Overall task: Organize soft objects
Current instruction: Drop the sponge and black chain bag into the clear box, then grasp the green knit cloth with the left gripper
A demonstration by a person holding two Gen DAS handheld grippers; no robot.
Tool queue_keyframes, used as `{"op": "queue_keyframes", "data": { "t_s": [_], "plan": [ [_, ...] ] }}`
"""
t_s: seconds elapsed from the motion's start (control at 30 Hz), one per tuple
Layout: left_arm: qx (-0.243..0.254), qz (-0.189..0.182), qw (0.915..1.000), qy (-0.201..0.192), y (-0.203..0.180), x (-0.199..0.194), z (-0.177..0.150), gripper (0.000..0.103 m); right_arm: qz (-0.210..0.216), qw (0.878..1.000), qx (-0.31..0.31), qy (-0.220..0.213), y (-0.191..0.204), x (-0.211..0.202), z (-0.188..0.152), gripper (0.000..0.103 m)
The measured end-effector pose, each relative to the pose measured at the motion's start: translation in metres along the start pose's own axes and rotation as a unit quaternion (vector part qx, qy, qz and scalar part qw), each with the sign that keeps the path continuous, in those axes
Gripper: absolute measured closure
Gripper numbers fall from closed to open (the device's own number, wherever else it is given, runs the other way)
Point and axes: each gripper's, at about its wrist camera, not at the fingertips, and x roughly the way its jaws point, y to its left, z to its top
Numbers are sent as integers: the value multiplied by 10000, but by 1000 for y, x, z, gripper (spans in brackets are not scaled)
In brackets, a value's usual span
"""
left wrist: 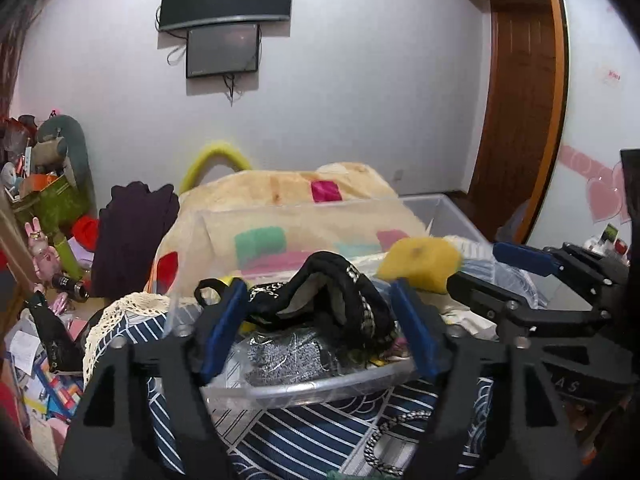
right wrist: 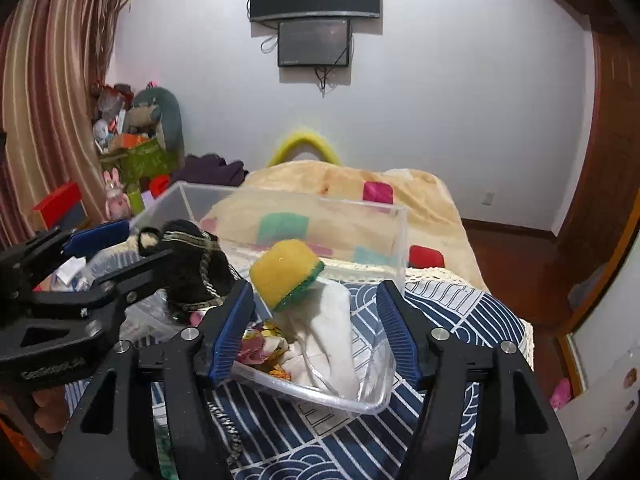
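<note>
A clear plastic bin point(left wrist: 312, 390) point(right wrist: 344, 400) sits on a navy patterned cloth. In it lie a black trimmed garment point(left wrist: 340, 296) point(right wrist: 192, 268), a yellow and green sponge point(left wrist: 420, 266) point(right wrist: 286, 274), a white cloth point(right wrist: 332, 340) and a grey glittery item point(left wrist: 280, 354). My left gripper point(left wrist: 320, 328) is open, its fingers either side of the black garment above the bin. My right gripper point(right wrist: 316, 332) is open above the bin, just below the sponge. Each gripper shows in the other's view, left point(right wrist: 100, 256), right point(left wrist: 496, 276).
A cream blanket with coloured squares point(left wrist: 280, 192) point(right wrist: 340, 184) covers the bed behind the bin. A dark purple garment point(left wrist: 136, 232) and cluttered toys and boxes point(left wrist: 52, 216) point(right wrist: 136, 152) stand at the left. A wooden door point(left wrist: 524, 112) is at the right.
</note>
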Motion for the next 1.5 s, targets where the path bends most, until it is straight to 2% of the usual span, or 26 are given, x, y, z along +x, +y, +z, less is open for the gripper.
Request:
{"op": "queue_keyframes", "data": {
  "t_s": [0.1, 0.2, 0.4, 0.6, 0.77, 1.0, 1.2, 1.23, 1.3, 1.37, 1.43, 1.47, 1.5],
  "plan": [
    [-78, -74, 9998, -156, 1, -16, 0, 7, 47, 9999, 32, -135, -1, -10, 0, 37],
    [-162, -168, 9994, -257, 4, -32, 1, 4, 23, 9997, -43, -238, 1, -24, -2, 37],
    [-55, -129, 9994, -321, 8, -54, -4, 1, 41, 9995, -14, -319, 3, -40, -8, 37],
    [154, -91, 9997, -145, 7, -63, -29, 1, 53, 9998, -100, -168, 9, -41, -24, 37],
    [203, -192, 9995, 162, 8, -58, -54, 1, 124, 9998, -81, 118, 14, -31, -42, 38],
    [53, -458, 9965, 692, 11, -44, -91, 1, 305, 9977, -46, 603, 22, -10, -62, 53],
    [-59, -700, 9917, 1082, 11, -30, -111, 1, 537, 9929, -43, 1065, 28, 16, -72, 55],
    [-68, -732, 9910, 1115, 11, -29, -114, 1, 540, 9921, -73, 1127, 30, 20, -73, 63],
    [-116, -790, 9900, 1160, 12, -26, -115, 1, 586, 9902, -114, 1266, 33, 27, -76, 71],
    [-186, -842, 9896, 1148, 14, -25, -117, 1, 473, 9913, -200, 1213, 36, 24, -77, 78],
    [-207, -938, 9893, 1098, 14, -26, -119, 8, 506, 9911, -212, 1210, 38, 23, -77, 93],
    [-186, -1018, 9889, 1068, 14, -27, -120, 20, 505, 9912, -187, 1211, 37, 22, -79, 93],
    [-165, -1061, 9887, 1042, 13, -27, -120, 25, 502, 9915, -177, 1184, 37, 21, -80, 93]
  ]
}}
